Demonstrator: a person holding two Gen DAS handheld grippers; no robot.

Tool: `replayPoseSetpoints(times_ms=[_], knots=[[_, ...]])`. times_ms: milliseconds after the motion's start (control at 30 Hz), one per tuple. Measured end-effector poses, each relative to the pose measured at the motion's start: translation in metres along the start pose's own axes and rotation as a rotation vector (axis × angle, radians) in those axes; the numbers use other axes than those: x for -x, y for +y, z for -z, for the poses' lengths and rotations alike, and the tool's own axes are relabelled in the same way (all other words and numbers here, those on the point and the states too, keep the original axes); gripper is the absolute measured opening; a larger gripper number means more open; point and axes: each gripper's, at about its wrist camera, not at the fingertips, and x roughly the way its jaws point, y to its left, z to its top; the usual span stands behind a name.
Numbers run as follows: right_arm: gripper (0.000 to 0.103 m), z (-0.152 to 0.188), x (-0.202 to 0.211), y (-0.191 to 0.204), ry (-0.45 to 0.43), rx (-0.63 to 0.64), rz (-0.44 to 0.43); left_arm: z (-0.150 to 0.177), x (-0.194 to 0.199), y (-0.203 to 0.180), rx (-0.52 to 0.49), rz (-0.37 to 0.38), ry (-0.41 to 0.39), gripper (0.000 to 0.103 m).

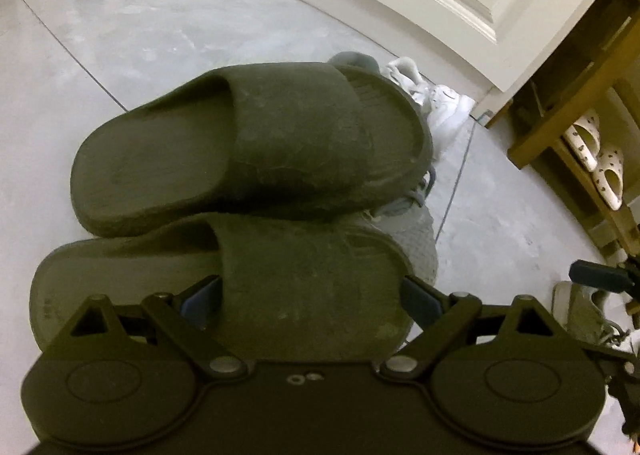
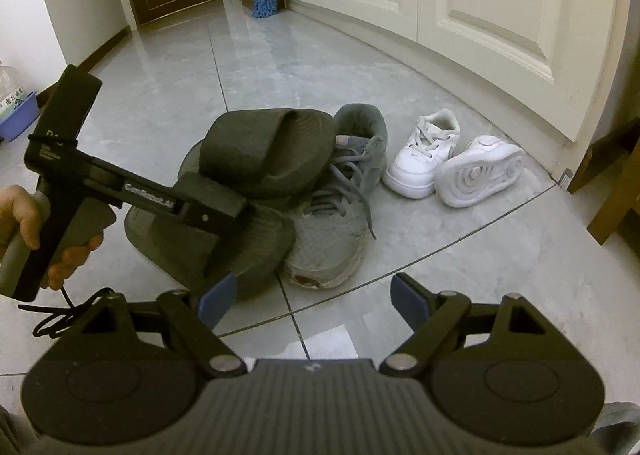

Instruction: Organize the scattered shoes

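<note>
My left hand-held gripper [image 1: 312, 295] straddles the nearer dark green rubber slide sandal [image 1: 224, 287], jaws wide; whether the pads press on it I cannot tell. Only the right view shows my right hand-held gripper [image 2: 314, 301] wide and empty over the grey tiled floor [image 2: 440, 267] (white toddler sneakers [image 2: 452, 165] lie beyond). A wooden shoe rack [image 1: 568, 159] holds pale spotted clogs [image 1: 596, 159].

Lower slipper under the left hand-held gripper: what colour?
Dark olive green lower slipper, clearest in the left wrist view.

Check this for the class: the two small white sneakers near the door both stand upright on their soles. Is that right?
Not quite. The right wrist view shows one white sneaker upright, while the other white sneaker lies tipped on its side, its sole facing the camera. Both are near the door.
</note>
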Motion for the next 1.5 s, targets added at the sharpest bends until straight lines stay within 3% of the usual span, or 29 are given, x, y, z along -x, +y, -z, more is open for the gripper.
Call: replayPoseSetpoints(times_ms=[200, 367, 533, 600, 900, 1033, 1167, 1333, 1500], knots=[[0.087, 0.0, -0.001, 0.003, -0.001, 0.02, -0.008, 0.004, -0.006, -0.016, -0.107, -0.132, -0.011, 0.094], [0.087, 0.003, 0.001, 0.001, 0.005, 0.009, 0.0, 0.009, -0.017, -0.032, -0.186, -0.286, -0.013, 0.093], [0.087, 0.006, 0.003, -0.003, 0.006, -0.007, 0.007, 0.01, -0.027, -0.038, -0.215, -0.343, -0.006, 0.087], [0.087, 0.007, 0.003, -0.005, 0.006, -0.016, 0.008, 0.01, -0.029, -0.041, -0.213, -0.328, -0.007, 0.075], [0.087, 0.011, 0.01, -0.008, -0.011, -0.011, 0.007, 0.016, -0.013, -0.042, -0.193, -0.285, -0.038, 0.075], [0.087, 0.012, 0.015, -0.012, -0.024, -0.019, 0.019, 0.023, 0.005, -0.059, -0.262, -0.286, -0.06, 0.075], [0.087, 0.017, 0.025, -0.019, -0.032, -0.039, 0.036, 0.038, 0.032, -0.089, -0.439, -0.251, -0.091, 0.075], [0.087, 0.04, 0.055, -0.037, -0.062, -0.139, 0.104, 0.061, 0.062, -0.141, -0.727, -0.119, -0.103, 0.075], [0.087, 0.074, 0.091, -0.042, -0.129, -0.29, 0.143, 0.078, 0.057, -0.187, -0.989, 0.013, -0.088, 0.075]])
